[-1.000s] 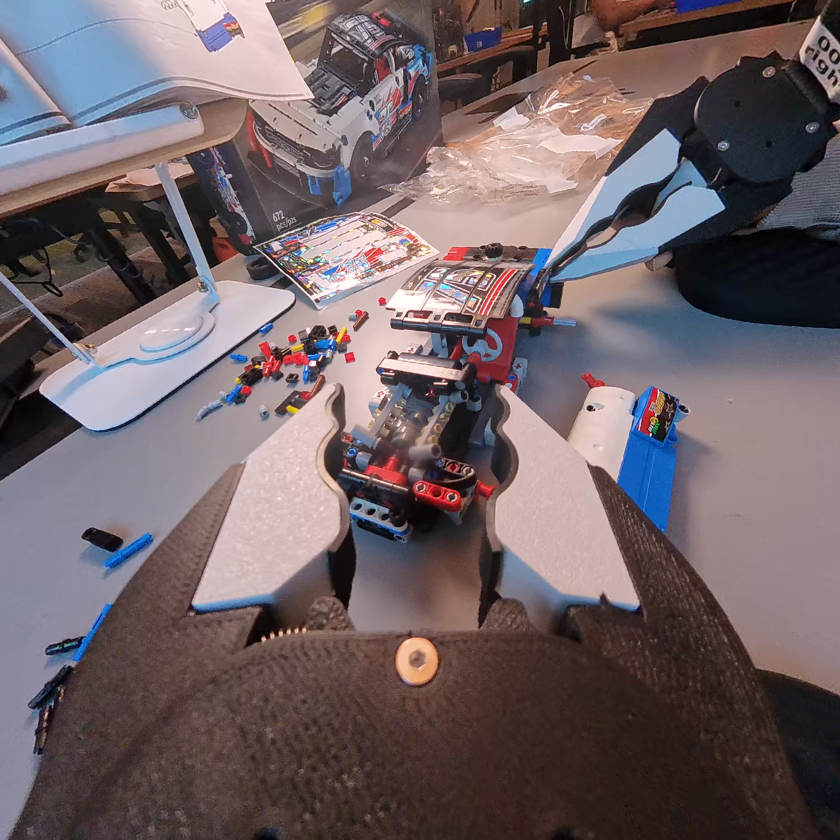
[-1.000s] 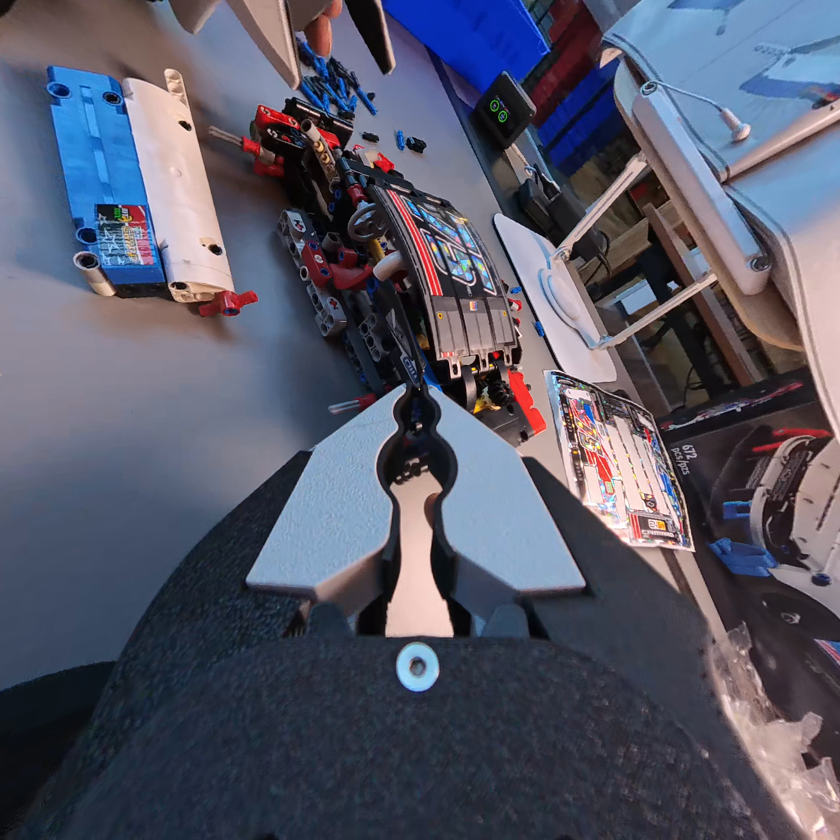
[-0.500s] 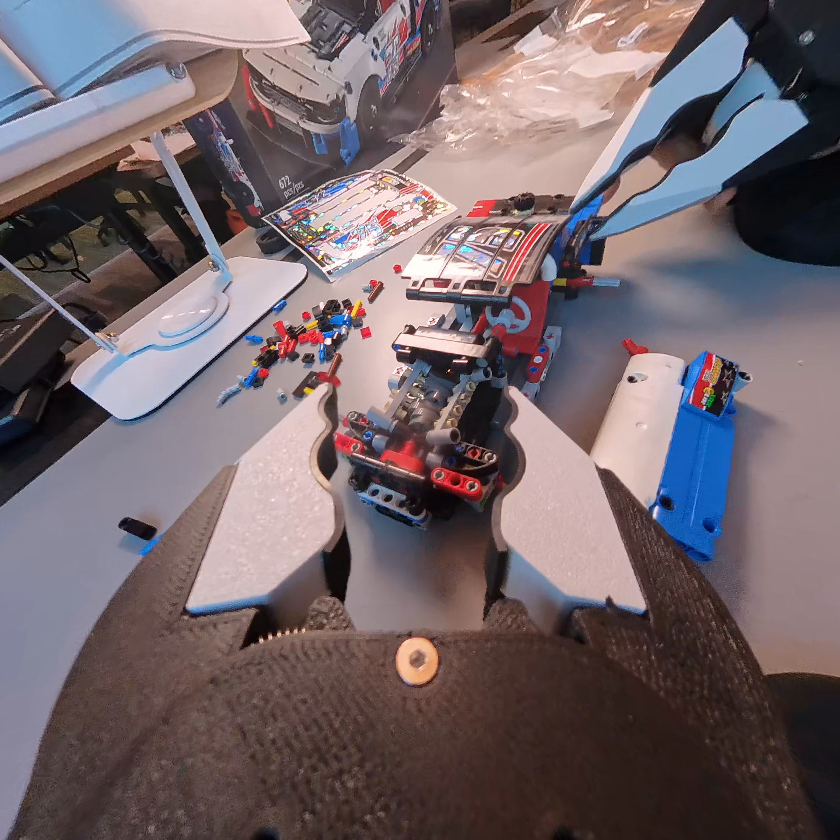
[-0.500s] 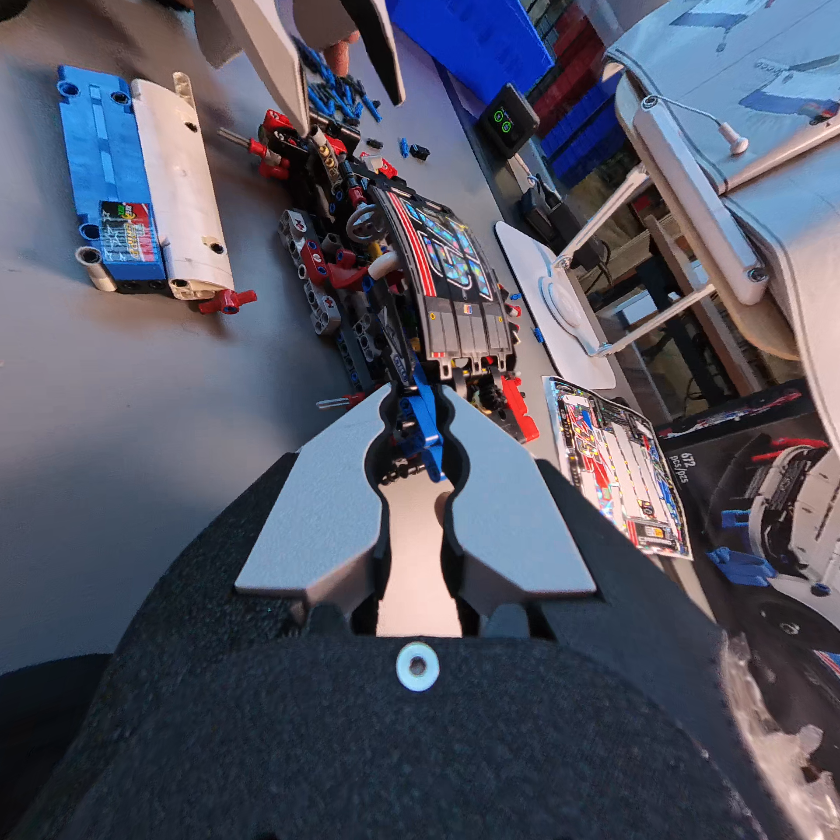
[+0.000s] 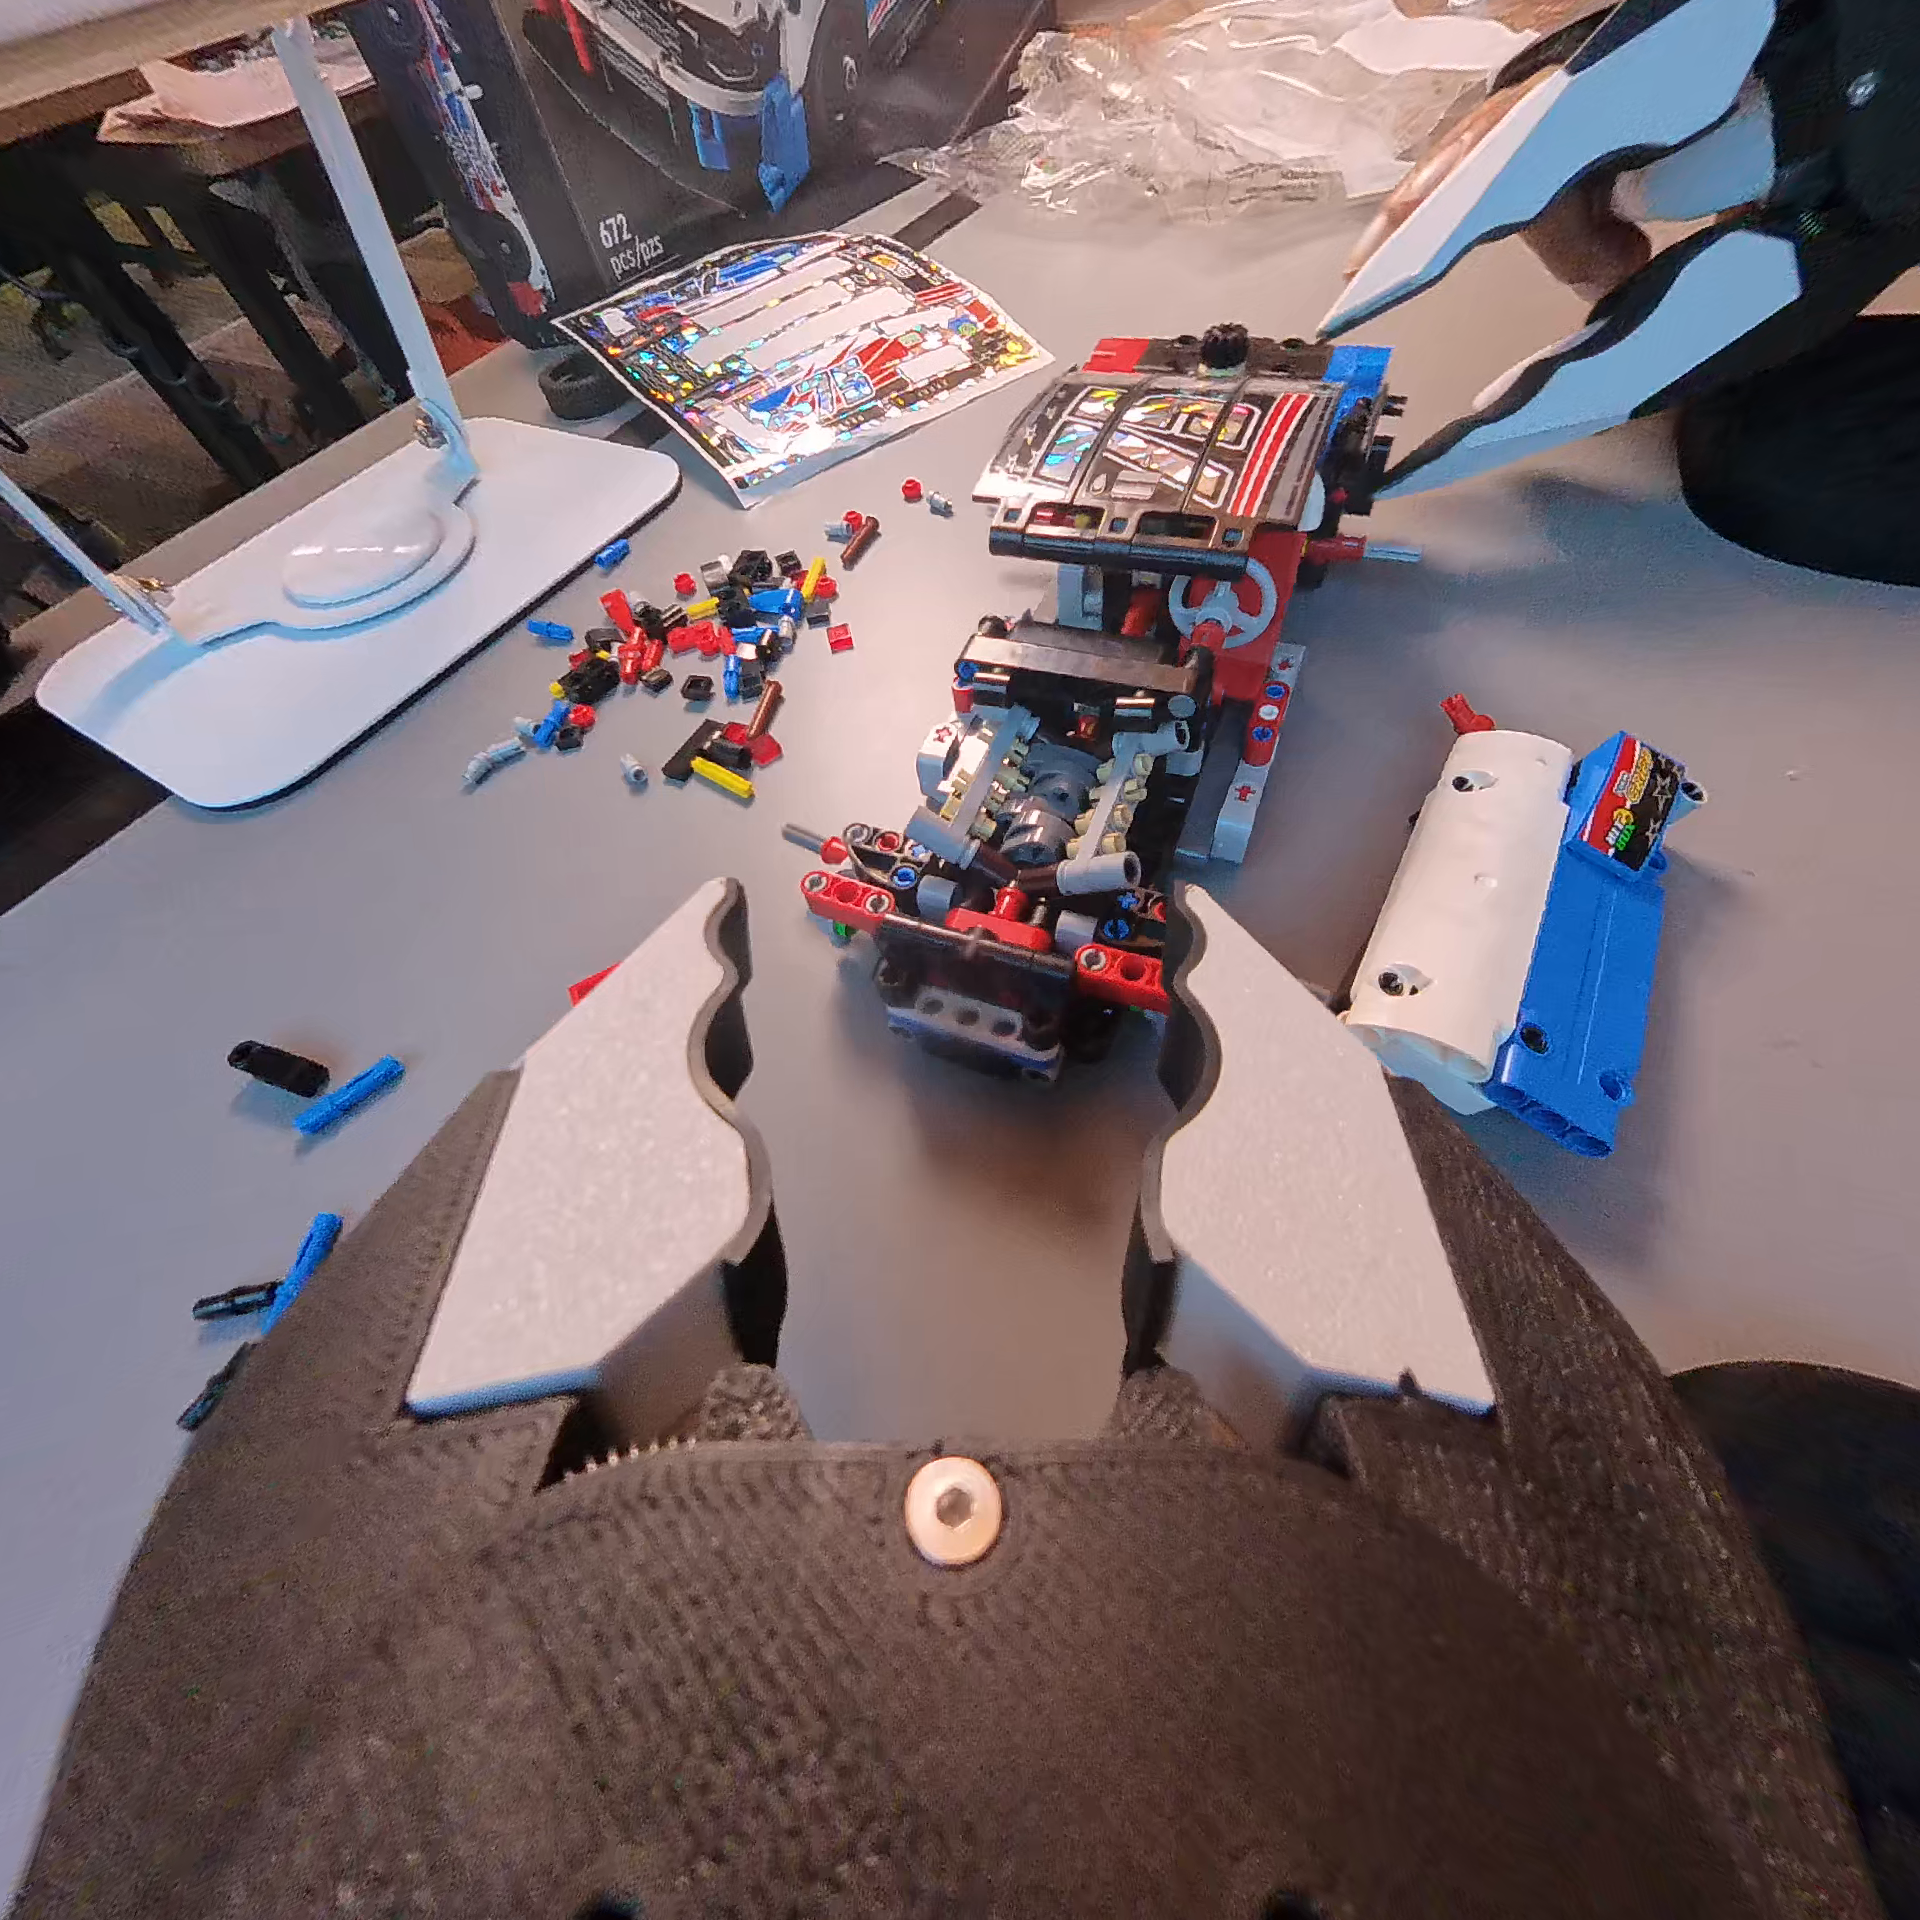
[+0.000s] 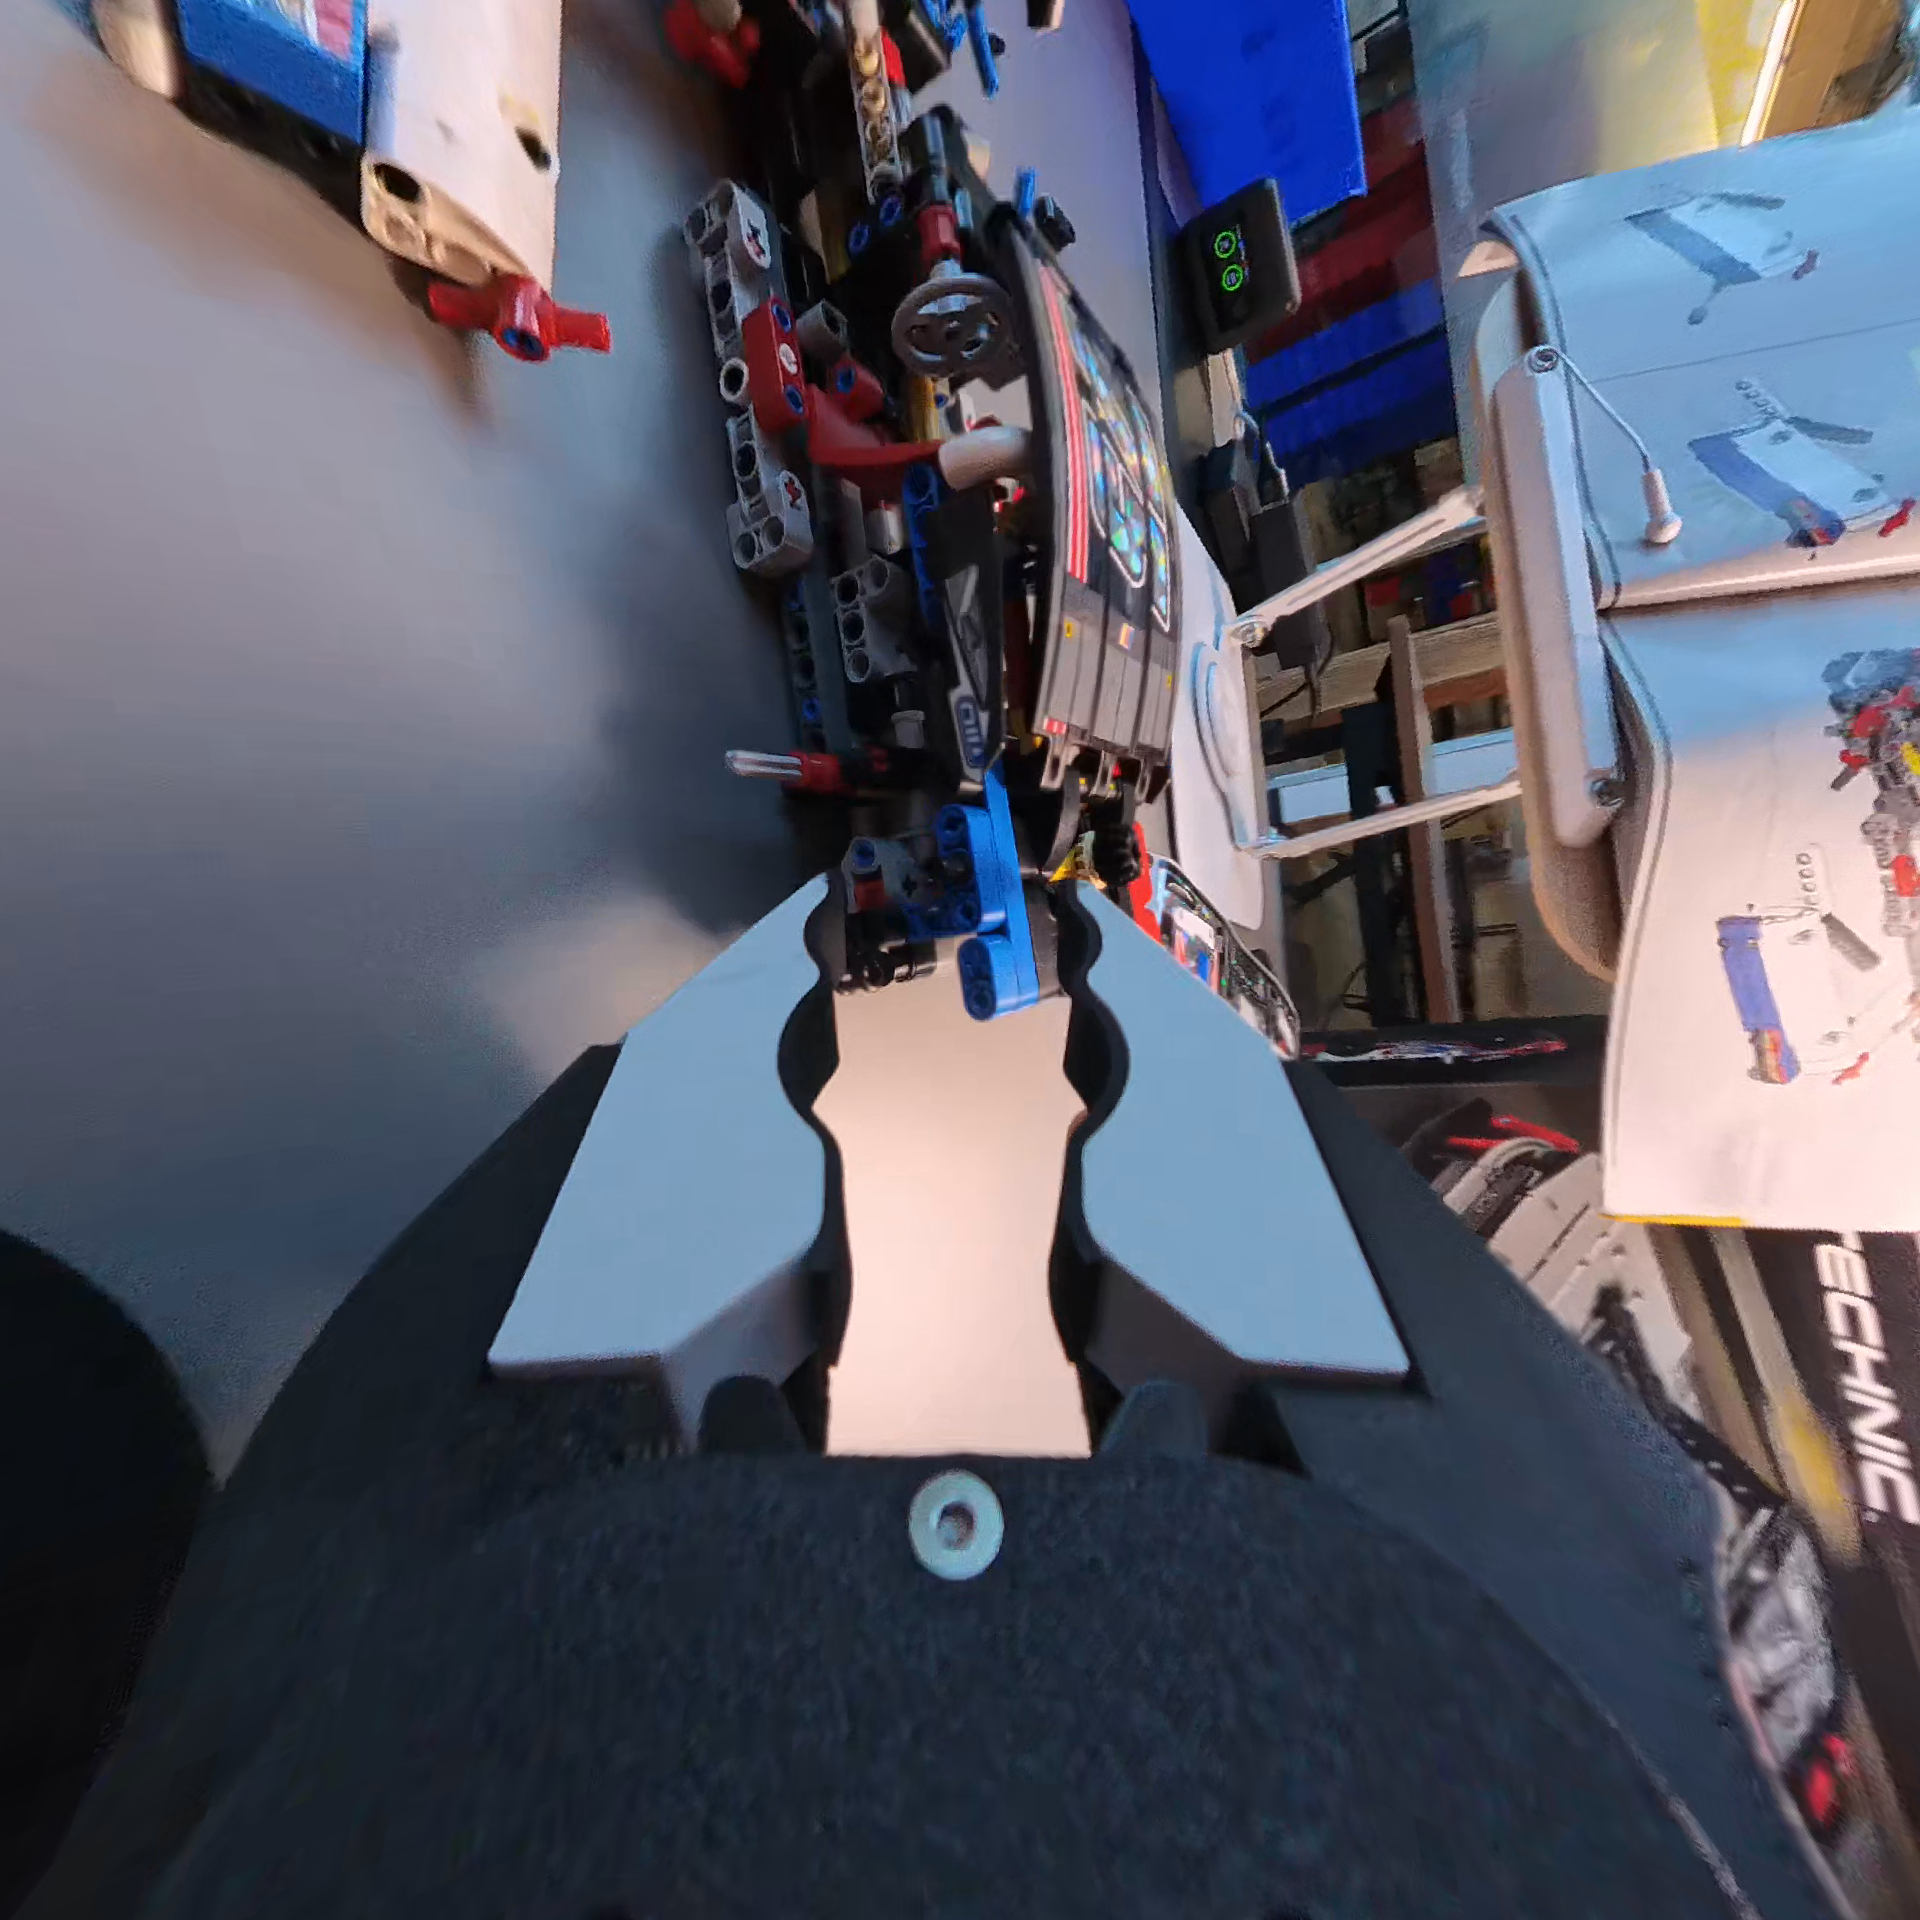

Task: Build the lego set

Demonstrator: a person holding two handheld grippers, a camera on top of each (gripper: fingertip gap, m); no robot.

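The part-built lego car (image 5: 1091,727) lies on the grey table (image 5: 416,935), with a stickered black roof panel (image 5: 1164,447) at its far end. My left gripper (image 5: 956,904) is open and empty. Its tips flank the car's red and black front end without touching it. My right gripper (image 6: 956,904) is open. The car's rear (image 6: 935,623), with a blue beam (image 6: 992,914), sits between its tips. It also shows in the left wrist view (image 5: 1361,405), straddling the car's far end. A blue and white panel assembly (image 5: 1507,935) lies right of the car.
A pile of small loose pieces (image 5: 707,644) lies left of the car, with blue pins (image 5: 348,1096) nearer. A sticker sheet (image 5: 810,353), a white stand base (image 5: 312,623), the set's box (image 5: 665,104) and plastic bags (image 5: 1195,104) are at the back. The instruction booklet (image 6: 1766,727) rests on the stand. Some 20 centimetres of space lies between my two pairs of fingers.
My right gripper has gone from shut to open at the car's rear. My left gripper has drawn back, so the car's front is no longer deep between its fingers.
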